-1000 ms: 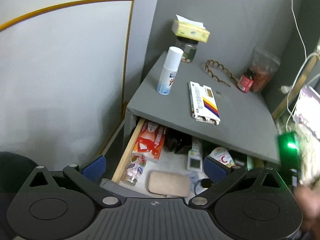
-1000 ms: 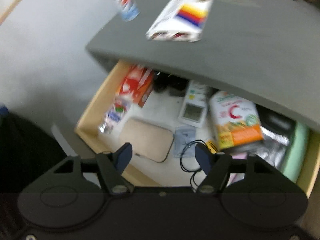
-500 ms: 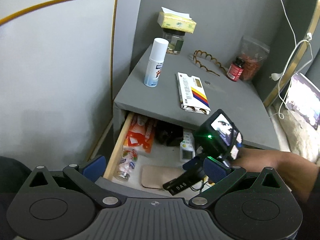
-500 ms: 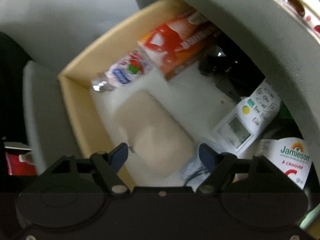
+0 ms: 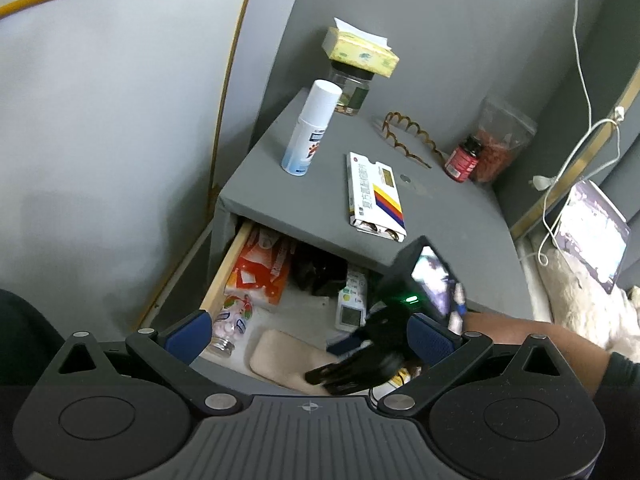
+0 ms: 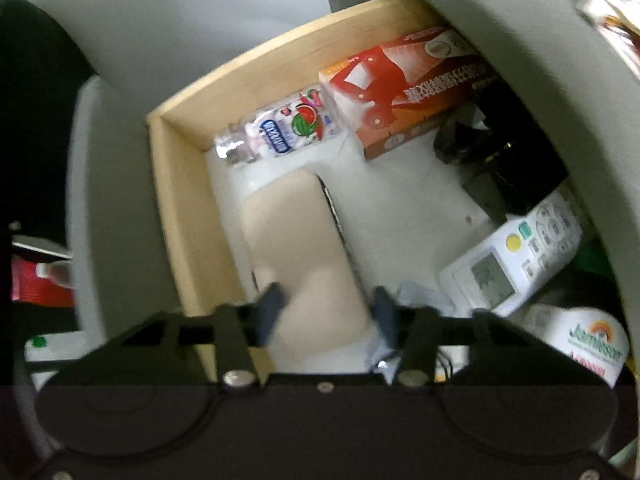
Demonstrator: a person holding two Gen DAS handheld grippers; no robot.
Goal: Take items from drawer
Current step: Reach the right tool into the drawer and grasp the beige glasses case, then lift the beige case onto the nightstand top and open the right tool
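The wooden drawer (image 6: 180, 208) stands pulled out under the grey nightstand top (image 5: 440, 216). A beige soft case (image 6: 296, 240) lies near the drawer's front corner. My right gripper (image 6: 326, 312) points steeply down into the drawer, its jaws closing, with the near end of the beige case between them and both pads touching its sides. In the left wrist view the right gripper (image 5: 332, 376) is a blurred black shape over the beige case (image 5: 280, 354). My left gripper (image 5: 310, 338) hovers open and empty above the drawer's front.
The drawer also holds a candy bottle (image 6: 288, 132), a red box (image 6: 404, 88), a white remote (image 6: 516, 256), a vitamin bottle (image 6: 584, 344) and a black item (image 6: 508, 152). On top stand a spray can (image 5: 312, 136), a medicine box (image 5: 376, 196) and a red bottle (image 5: 462, 158).
The right gripper came down into the drawer while rolling, and its jaws narrowed from wide apart onto the beige case. The left gripper stayed where it was.
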